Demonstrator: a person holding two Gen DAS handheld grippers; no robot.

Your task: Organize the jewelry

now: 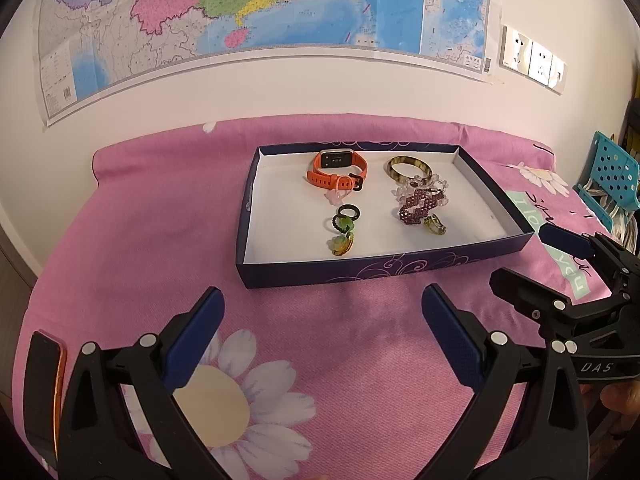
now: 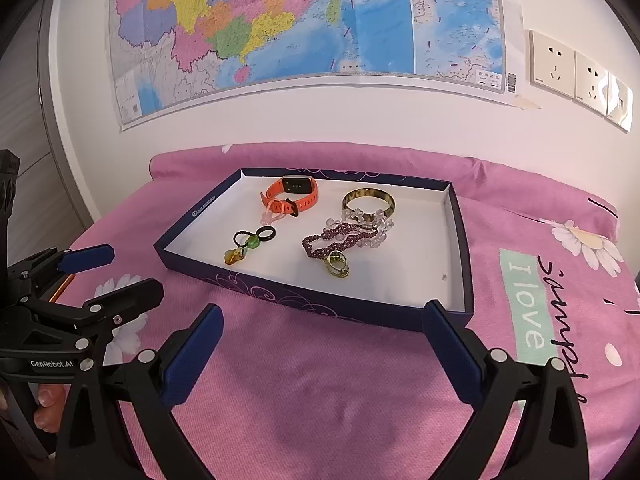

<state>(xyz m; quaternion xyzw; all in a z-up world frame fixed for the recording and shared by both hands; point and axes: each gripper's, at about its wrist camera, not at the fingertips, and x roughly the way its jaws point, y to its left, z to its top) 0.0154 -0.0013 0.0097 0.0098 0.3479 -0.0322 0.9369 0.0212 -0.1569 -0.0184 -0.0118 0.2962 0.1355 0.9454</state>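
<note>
Jewelry sits gathered in a shallow box lid [image 1: 400, 268], dark blue outside with pale swirl print, white inside, resting on a pink cloth [image 1: 160, 208] printed with daisies. Cloth covers a raised surface set against a white wall.

Inside the lid, far left: orange smartwatch [image 1: 337, 168], strap looped and buckled, a pale pink translucent charm [image 1: 336, 197] touching its near edge. Nearer, same side: black ring [image 1: 349, 212] touching a green bead piece [image 1: 343, 224], then a yellow-green pendant [image 1: 342, 245] closest to the front wall.

Far right: tortoiseshell bangle [image 1: 409, 169] lying flat. Clear crystal bead bracelet [image 1: 424, 188] overlaps its near edge. Purple bead bracelet [image 1: 418, 208] is tangled against the crystal one. Small gold-green ring [image 1: 435, 226] rests at the purple bracelet's near end, touching it. Right third of the lid floor is bare.

Left gripper [image 1: 322, 312]: blue-padded fingers spread wide, nothing between them, held above the cloth short of the lid's front wall. Right gripper [image 2: 322, 330]: likewise spread wide and holding nothing, its right finger [image 2: 452, 344] overlapping the lid's near right corner in view; contact cannot be told.

Each gripper shows in the other's view at the frame edge, and fingertips of the holding hand [image 2: 44, 400] are visible below the left gripper's body.

Wall behind: large coloured map [image 2: 280, 32], 3 cream socket plates [image 2: 580, 76] to its right. Teal perforated basket [image 1: 608, 176] at far right. Dark phone with orange edge [image 1: 44, 384] lies at the near left of the cloth.
</note>
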